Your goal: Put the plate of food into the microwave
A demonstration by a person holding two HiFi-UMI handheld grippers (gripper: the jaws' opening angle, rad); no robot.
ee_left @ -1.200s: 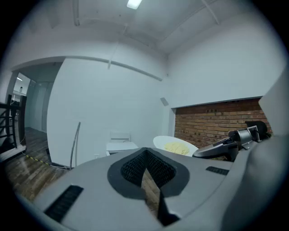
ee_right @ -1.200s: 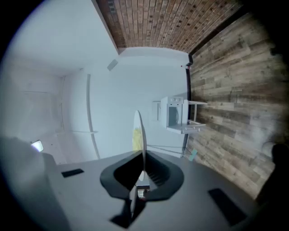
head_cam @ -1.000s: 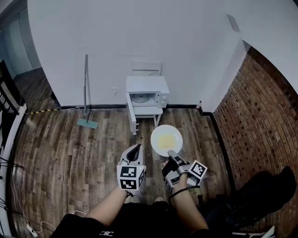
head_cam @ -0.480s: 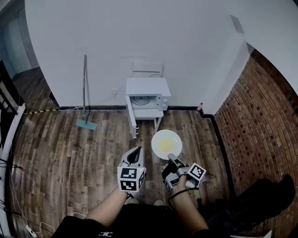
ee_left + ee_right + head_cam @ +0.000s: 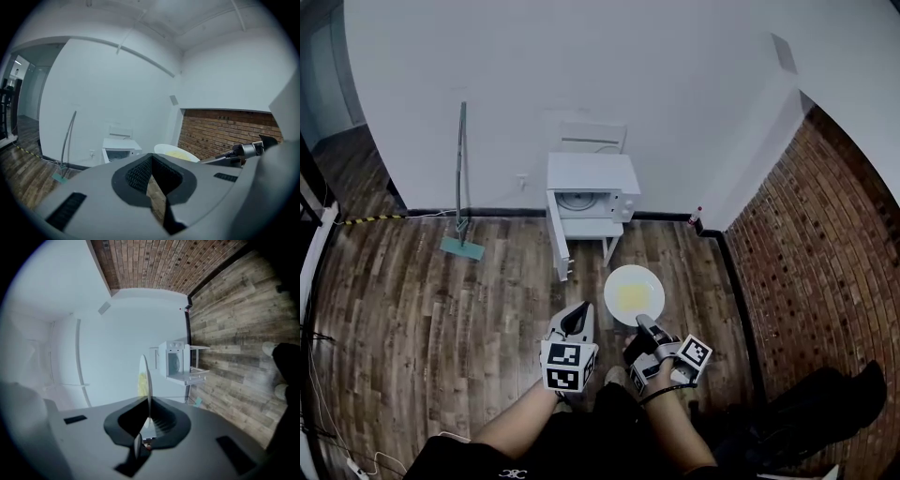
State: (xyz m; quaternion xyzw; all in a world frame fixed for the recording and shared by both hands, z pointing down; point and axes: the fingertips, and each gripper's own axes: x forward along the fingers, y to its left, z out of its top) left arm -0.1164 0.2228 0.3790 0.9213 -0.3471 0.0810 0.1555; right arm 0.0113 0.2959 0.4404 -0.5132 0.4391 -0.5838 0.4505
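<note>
Plate of food (image 5: 634, 293) pinched by right gripper (image 5: 644, 322), left gripper (image 5: 582, 310) closed empty; open microwave (image 5: 586, 175) ahead, mop (image 5: 460, 246) aside.

Right gripper view: plate held edge-on, microwave ahead.
Right gripper (image 5: 147, 420) jaws pinched on the rim of a white plate (image 5: 147, 380), seen as a thin edge; yellow food (image 5: 141, 383) on its left face. Beyond it, a white microwave (image 5: 174, 361) with its door (image 5: 190, 377) swung open, against a white wall (image 5: 117, 333). Wood floor (image 5: 234, 333) to the right, brick wall (image 5: 154, 263) along the top.
</note>
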